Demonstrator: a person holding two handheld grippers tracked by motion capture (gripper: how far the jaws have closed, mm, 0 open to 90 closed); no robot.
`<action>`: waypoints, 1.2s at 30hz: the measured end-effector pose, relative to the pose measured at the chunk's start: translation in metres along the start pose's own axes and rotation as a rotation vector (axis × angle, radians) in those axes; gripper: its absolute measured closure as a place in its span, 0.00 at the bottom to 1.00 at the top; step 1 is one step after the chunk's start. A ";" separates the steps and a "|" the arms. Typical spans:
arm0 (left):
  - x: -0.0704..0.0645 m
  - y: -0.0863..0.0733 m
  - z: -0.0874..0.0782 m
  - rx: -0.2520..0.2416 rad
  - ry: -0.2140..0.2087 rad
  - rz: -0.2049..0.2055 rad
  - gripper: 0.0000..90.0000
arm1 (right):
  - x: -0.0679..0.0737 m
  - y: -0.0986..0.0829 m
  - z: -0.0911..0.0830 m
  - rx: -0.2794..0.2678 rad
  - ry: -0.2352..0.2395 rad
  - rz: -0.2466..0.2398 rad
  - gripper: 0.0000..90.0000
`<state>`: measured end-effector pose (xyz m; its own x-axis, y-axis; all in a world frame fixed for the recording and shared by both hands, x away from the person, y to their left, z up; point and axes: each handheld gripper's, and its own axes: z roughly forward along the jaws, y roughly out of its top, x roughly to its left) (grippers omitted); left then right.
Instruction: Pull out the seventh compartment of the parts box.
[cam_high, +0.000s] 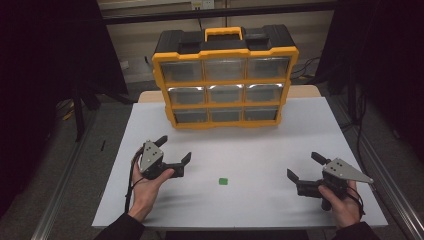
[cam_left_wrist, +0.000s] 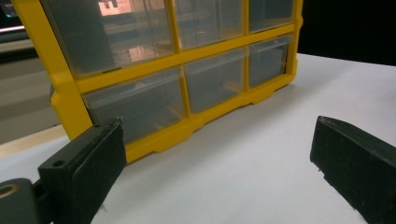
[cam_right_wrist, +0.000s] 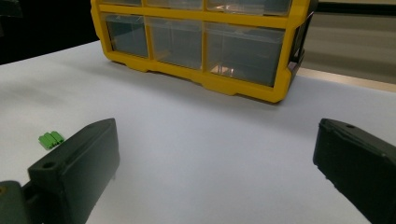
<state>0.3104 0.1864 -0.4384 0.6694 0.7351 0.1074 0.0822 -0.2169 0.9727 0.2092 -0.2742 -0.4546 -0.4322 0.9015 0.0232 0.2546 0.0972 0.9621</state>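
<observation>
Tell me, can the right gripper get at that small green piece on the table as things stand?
Probably yes: the right gripper is open, and bare table lies between it and the small green piece.

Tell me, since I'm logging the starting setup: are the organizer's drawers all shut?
Shut: all nine clear drawers sit flush in the yellow organizer, none pulled out.

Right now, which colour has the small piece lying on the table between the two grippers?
Green. The small piece shows best in the right gripper view.
</observation>
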 end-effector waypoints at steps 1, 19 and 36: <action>0.000 0.000 0.000 0.000 0.000 0.000 0.04 | 0.000 0.000 0.000 -0.003 -0.004 0.002 0.00; 0.002 0.009 0.037 -0.007 -0.047 0.114 0.03 | 0.001 0.000 0.001 0.002 0.008 -0.007 0.00; 0.020 0.026 0.062 -0.022 -0.019 0.261 0.03 | 0.002 0.000 0.001 0.001 0.013 -0.010 0.00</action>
<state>0.3717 0.1551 -0.4233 0.6793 0.6443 0.3513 -0.1110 -0.3830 0.9171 0.2091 -0.2724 -0.4549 -0.4461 0.8948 0.0171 0.2514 0.1070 0.9619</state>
